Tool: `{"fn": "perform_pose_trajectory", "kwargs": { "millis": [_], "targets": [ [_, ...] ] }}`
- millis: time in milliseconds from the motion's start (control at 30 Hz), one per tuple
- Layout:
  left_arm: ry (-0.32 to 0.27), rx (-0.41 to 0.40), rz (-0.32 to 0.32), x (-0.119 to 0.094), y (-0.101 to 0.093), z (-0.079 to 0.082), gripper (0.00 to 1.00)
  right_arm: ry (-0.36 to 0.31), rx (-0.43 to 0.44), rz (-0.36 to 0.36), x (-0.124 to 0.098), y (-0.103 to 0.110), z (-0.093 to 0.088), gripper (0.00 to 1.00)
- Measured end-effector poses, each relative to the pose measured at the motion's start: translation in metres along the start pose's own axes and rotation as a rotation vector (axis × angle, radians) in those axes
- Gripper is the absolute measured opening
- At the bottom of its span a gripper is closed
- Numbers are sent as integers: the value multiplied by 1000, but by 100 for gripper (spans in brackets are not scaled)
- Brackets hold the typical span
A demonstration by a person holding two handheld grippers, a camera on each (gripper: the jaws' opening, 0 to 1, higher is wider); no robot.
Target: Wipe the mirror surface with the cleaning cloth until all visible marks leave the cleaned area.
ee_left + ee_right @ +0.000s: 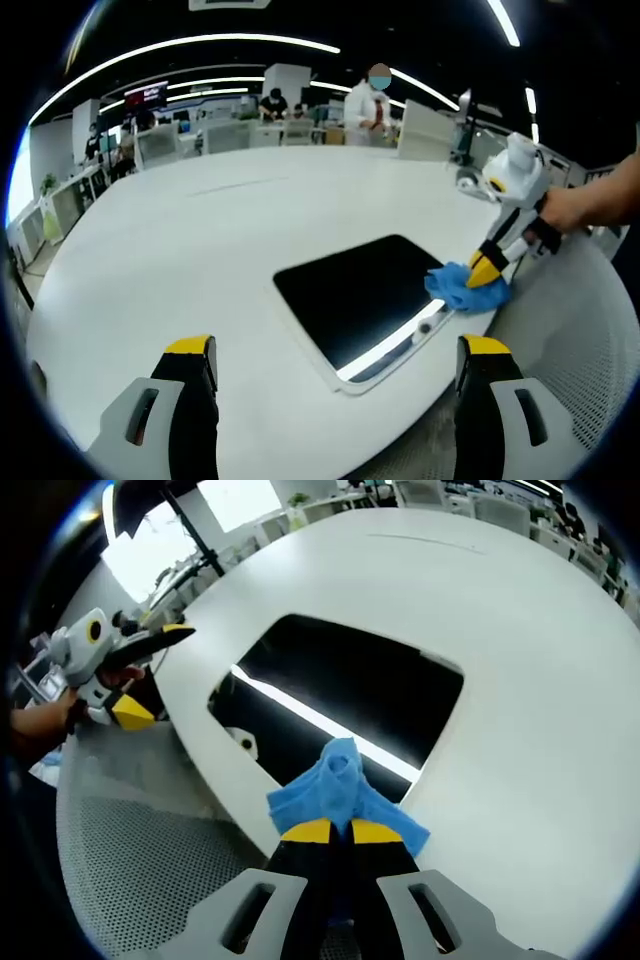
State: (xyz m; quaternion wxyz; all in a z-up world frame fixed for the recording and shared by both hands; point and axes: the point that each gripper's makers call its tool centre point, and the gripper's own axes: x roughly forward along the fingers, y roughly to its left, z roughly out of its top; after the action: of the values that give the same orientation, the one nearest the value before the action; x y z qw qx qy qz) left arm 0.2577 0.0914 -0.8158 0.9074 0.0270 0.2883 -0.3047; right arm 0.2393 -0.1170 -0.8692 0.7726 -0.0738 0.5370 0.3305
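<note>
A dark rectangular mirror (pixel 365 295) lies flat on the white round table (pixel 200 230); a ceiling light strip reflects along its near edge. My right gripper (pixel 486 268) holds a blue cleaning cloth (pixel 465 288) against the mirror's right corner. In the right gripper view the mirror (pixel 350 685) lies ahead and the blue cloth (pixel 340 790) is pinched between the yellow-tipped jaws of my right gripper (pixel 340 832), resting on the mirror's near edge. My left gripper (pixel 335 365) stands open over the table's near edge, nothing between its jaws. It appears as the left gripper (pixel 140 670) off the table's edge, held by a hand.
A grey mesh chair (pixel 580 330) sits by the table at the right, the same chair (pixel 130 850) below the table edge. Desks, chairs and several people (pixel 365 105) fill the office behind the table. A lamp stand (pixel 195 540) rises at the far side.
</note>
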Motion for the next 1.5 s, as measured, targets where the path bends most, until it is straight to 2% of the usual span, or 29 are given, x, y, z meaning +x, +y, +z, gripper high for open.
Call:
{"fn": "perform_pose_trajectory", "kwargs": {
  "millis": [267, 1067, 1500],
  "targets": [
    [-4, -5, -3, 0, 1, 0, 100, 3, 2, -1, 3, -10, 11, 0],
    [2, -15, -7, 2, 0, -1, 100, -1, -1, -43, 16, -63, 72, 0],
    [0, -23, 1, 1, 2, -2, 100, -7, -9, -71, 23, -86, 97, 0]
  ]
}}
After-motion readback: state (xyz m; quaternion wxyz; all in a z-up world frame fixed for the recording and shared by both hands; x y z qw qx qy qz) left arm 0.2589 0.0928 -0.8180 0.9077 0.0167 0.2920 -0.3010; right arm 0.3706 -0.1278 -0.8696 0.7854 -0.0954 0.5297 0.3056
